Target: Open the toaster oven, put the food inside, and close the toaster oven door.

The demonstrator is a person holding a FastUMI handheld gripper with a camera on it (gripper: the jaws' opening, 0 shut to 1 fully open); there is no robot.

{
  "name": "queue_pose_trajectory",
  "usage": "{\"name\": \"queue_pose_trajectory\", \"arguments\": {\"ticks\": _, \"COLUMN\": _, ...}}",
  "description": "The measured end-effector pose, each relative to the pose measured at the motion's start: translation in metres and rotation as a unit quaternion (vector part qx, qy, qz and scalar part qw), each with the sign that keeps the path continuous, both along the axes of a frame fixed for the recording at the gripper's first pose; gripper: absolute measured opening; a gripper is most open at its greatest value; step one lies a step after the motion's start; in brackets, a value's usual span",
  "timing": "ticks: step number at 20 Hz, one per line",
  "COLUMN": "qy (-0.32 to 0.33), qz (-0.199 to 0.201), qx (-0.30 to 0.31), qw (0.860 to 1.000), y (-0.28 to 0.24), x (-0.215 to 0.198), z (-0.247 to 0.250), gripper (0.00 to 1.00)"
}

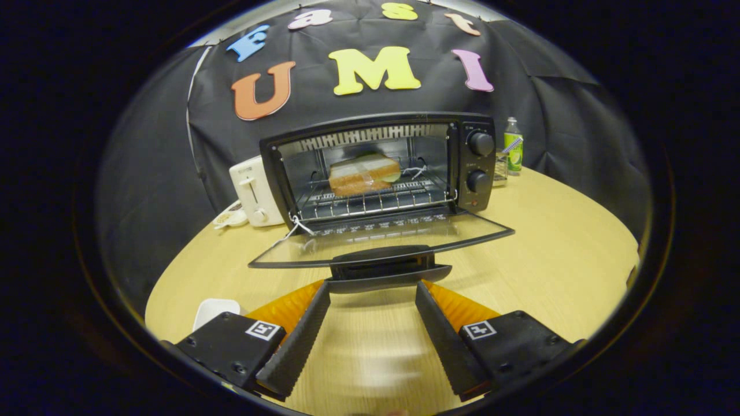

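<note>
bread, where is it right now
In the gripper view the bread lies on the rack inside the open oven, beyond the lowered door and the open tool.

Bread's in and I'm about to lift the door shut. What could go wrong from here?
1. The hand-held gripper is open, its fingers just short of the door handle; pushing only one end could make it slip off.
2. A white string hangs at the door's left hinge and may get pinched.
3. The toaster oven looks light; a hard push might shove it toward the white toaster.
</note>
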State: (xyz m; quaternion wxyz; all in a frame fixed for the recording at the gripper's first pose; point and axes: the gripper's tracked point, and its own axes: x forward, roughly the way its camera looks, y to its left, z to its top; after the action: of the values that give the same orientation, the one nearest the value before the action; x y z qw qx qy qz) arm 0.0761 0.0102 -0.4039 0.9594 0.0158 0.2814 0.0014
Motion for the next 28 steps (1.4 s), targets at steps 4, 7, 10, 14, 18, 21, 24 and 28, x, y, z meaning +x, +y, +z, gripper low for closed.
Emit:
{"name": "queue_pose_trajectory", "arguments": {"ticks": 4, "qy": -0.041, "qz": 0.014, "qx": -0.039, "qw": 0.998, "y": 0.001, "x": 0.001, "z": 0.021, "gripper": 0.99}}
{"name": "queue_pose_trajectory", "arguments": {"ticks": 7, "qy": -0.062, "qz": 0.016, "qx": -0.04, "qw": 0.997, "y": 0.003, "x": 0.006, "z": 0.035, "gripper": 1.0}}
{"name": "queue_pose_trajectory", "arguments": {"ticks": 10, "qy": -0.091, "qz": 0.024, "qx": -0.05, "qw": 0.994, "y": 0.004, "x": 0.014, "z": 0.054, "gripper": 1.0}}
{"name": "queue_pose_trajectory", "arguments": {"ticks": 14, "qy": -0.104, "qz": 0.031, "qx": -0.054, "qw": 0.993, "y": 0.01, "x": 0.029, "z": 0.067, "gripper": 1.0}}
{"name": "queue_pose_trajectory", "arguments": {"ticks": 18, "qy": -0.086, "qz": 0.03, "qx": -0.02, "qw": 0.996, "y": 0.008, "x": 0.039, "z": 0.07, "gripper": 1.0}}
{"name": "queue_pose_trajectory", "arguments": {"ticks": 21, "qy": -0.102, "qz": 0.026, "qx": -0.029, "qw": 0.994, "y": -0.003, "x": 0.041, "z": 0.09, "gripper": 1.0}}
{"name": "queue_pose_trajectory", "arguments": {"ticks": 24, "qy": -0.121, "qz": 0.033, "qx": -0.026, "qw": 0.992, "y": -0.002, "x": 0.027, "z": 0.126, "gripper": 1.0}}
{"name": "queue_pose_trajectory", "arguments": {"ticks": 28, "qy": -0.162, "qz": 0.033, "qx": -0.015, "qw": 0.986, "y": -0.009, "x": -0.002, "z": 0.197, "gripper": 1.0}}
